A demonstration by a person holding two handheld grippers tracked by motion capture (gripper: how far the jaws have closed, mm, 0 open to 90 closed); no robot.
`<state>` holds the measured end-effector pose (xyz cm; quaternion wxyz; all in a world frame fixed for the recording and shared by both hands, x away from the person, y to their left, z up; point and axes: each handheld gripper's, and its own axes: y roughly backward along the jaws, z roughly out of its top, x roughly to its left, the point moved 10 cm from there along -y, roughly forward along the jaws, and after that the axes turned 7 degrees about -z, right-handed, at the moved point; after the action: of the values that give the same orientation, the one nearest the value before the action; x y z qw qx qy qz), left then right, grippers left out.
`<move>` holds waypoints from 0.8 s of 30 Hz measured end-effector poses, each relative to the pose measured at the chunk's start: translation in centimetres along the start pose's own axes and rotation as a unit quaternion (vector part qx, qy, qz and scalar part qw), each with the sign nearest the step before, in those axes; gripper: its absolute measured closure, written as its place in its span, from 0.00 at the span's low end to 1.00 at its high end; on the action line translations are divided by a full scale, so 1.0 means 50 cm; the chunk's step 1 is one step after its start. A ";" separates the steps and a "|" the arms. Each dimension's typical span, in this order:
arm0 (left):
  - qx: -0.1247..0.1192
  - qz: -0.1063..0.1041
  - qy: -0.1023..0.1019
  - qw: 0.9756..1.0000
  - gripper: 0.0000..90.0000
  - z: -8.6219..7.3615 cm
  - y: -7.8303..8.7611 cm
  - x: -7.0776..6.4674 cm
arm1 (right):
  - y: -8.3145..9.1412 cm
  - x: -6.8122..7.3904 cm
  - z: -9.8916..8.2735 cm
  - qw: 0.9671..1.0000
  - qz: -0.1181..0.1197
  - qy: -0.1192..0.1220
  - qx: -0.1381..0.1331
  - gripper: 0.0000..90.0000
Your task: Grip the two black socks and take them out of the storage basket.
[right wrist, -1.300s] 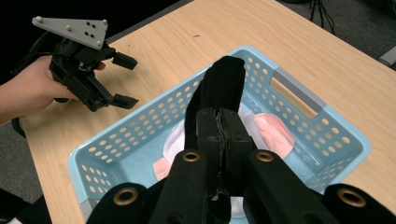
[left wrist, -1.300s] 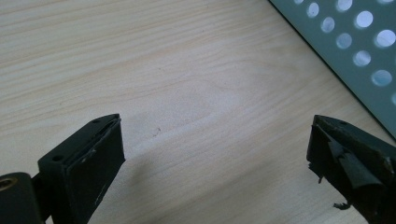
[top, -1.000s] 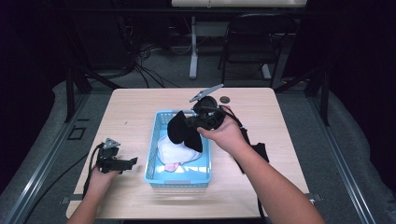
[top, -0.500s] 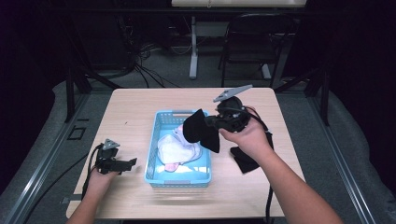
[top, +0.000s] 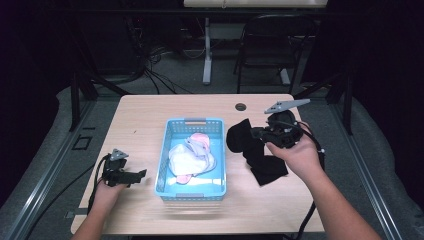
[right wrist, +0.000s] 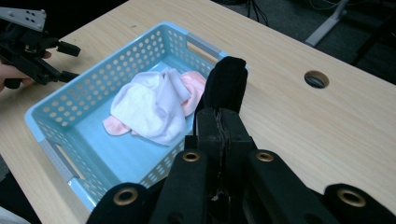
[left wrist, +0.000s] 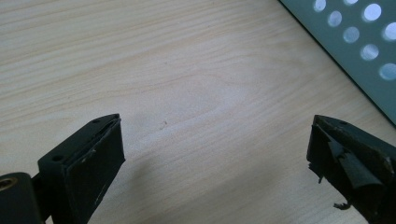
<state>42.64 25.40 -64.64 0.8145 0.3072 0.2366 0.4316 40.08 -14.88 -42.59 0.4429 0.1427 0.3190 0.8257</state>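
Left hand-held gripper (top: 134, 175) rests low by the person's left hand (top: 107, 187), jaws spread wide apart. Right hand-held gripper (top: 246, 135), raised in the right hand (top: 295, 152), points leftward with jaws clamped together, forearm stretched forward.

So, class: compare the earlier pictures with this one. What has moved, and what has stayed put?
The right gripper, still shut on the black sock, has carried it from above the blue basket out to the table's right side. The left gripper, the basket and the white and pink socks inside have stayed put.
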 end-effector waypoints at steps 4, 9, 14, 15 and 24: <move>0.000 0.001 0.000 1.000 0.05 0.000 0.001 0.000 | -0.003 -0.016 -0.034 1.000 -0.008 -0.017 0.003 0.98; 0.000 0.000 0.000 1.000 0.05 -0.001 0.001 0.000 | -0.028 -0.024 -0.078 0.999 -0.006 -0.034 0.014 0.98; 0.000 0.001 0.000 1.000 0.05 -0.001 0.000 0.001 | -0.056 -0.035 -0.118 0.998 -0.007 -0.055 0.026 0.98; 0.001 0.001 0.000 1.000 0.05 -0.001 0.000 0.000 | -0.073 -0.046 -0.140 0.997 -0.009 -0.065 0.034 0.98; 0.002 0.001 0.000 1.000 0.05 -0.002 0.001 0.001 | -0.125 -0.124 -0.232 0.990 -0.050 -0.117 0.064 0.98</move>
<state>42.60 25.50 -64.69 0.8134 0.3094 0.2371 0.4317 41.60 -22.09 -55.14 0.5083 0.2503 0.3239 0.7577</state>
